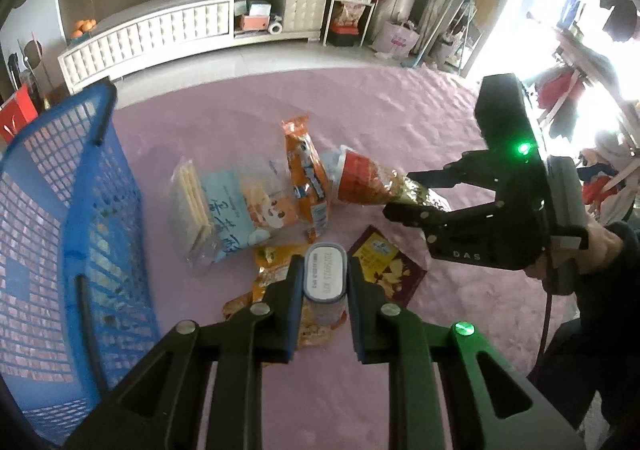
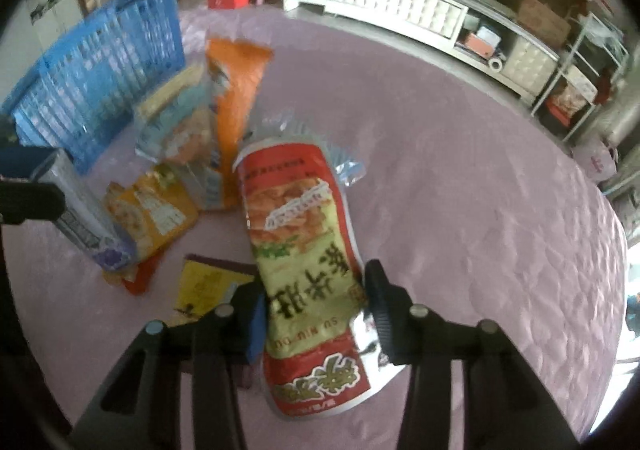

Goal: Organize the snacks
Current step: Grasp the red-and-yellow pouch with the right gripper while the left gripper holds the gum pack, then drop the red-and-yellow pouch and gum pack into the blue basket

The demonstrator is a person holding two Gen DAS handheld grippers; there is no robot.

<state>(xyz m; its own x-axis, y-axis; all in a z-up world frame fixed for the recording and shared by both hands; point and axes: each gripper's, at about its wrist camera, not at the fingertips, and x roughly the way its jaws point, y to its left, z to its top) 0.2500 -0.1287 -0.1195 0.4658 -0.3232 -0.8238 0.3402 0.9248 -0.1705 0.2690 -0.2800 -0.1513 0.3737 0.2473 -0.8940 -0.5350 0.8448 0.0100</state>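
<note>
On the pink quilted bed, I am pinching a grey rectangular tin (image 1: 323, 276) in the left gripper (image 1: 322, 306) and a red-and-green foil snack bag (image 2: 304, 250) in the right gripper (image 2: 316, 314); next, carrying both into the blue plastic lattice basket (image 1: 80, 209).

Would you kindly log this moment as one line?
left gripper: shut on carton | right gripper: shut on red bag | basket: left

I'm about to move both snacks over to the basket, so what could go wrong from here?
1. The left hand-held gripper pinches the can only near its top; it could swing or slip out.
2. The right hand-held gripper holds the red bag at one end; the limp bag may sag and drag the orange bag beside it.
3. The basket lies to the left, so the right hand-held gripper's path may cross the left one.
</note>
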